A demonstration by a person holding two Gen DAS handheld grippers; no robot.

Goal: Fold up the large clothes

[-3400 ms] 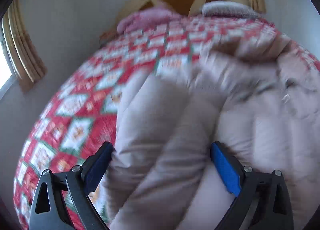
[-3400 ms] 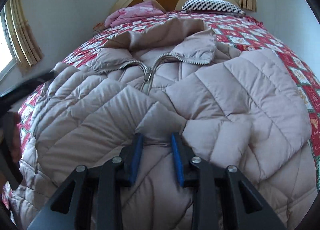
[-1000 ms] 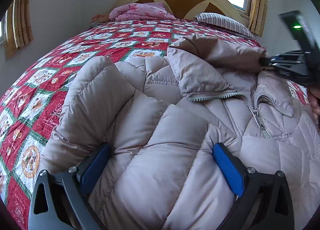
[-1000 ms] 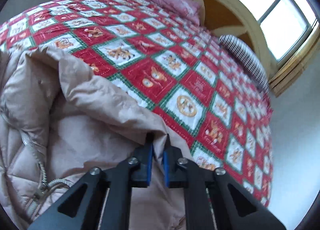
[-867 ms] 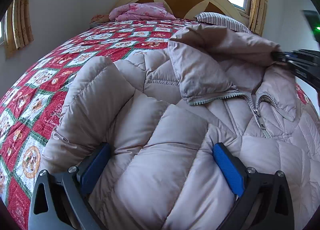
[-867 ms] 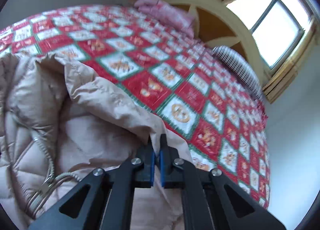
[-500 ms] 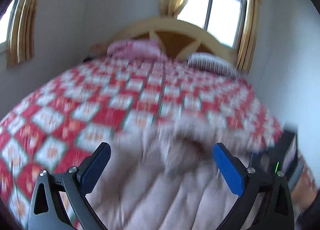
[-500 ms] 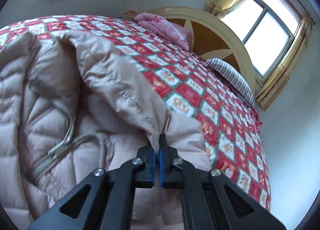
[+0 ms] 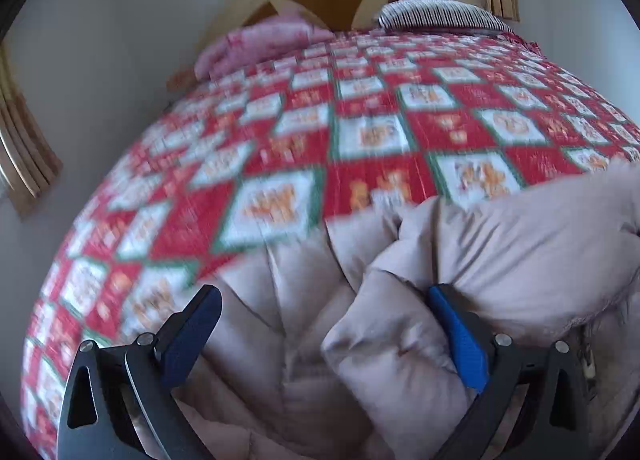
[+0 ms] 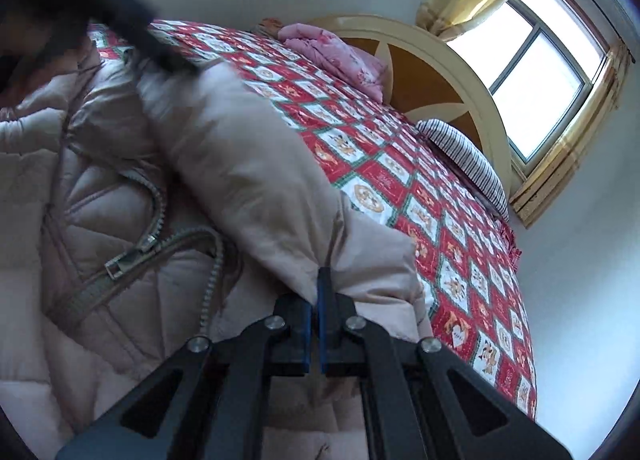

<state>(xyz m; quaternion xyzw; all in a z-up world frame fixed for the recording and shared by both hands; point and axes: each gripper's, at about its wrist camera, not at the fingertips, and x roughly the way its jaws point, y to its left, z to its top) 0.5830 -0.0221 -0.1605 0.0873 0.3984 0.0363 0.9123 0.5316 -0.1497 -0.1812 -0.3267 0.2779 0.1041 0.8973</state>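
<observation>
- Left wrist view: left tongs (image 9: 320, 332) wide open, blue pads either side of a puffy quilted fold of the beige down jacket (image 9: 400, 340), gripping nothing.
- Same view: blurred, swung away from the zipper front seen a second ago; now over the jacket's far edge where it meets the red patchwork bedspread (image 9: 360, 132). Hood edge now folded over at right.
- Right wrist view: right tongs (image 10: 318, 316) fully closed, pinching a thin edge of the jacket's hood (image 10: 260, 180).
- Same view: hood, earlier spread flat toward the headboard (image 10: 420, 60), now drawn back over the collar and zipper (image 10: 156, 248). Probably the first fold, tucking the hood inward.
- Same view: jacket lying on the bed, left of and under the tongs; other gripper a dark blur at upper left.
</observation>
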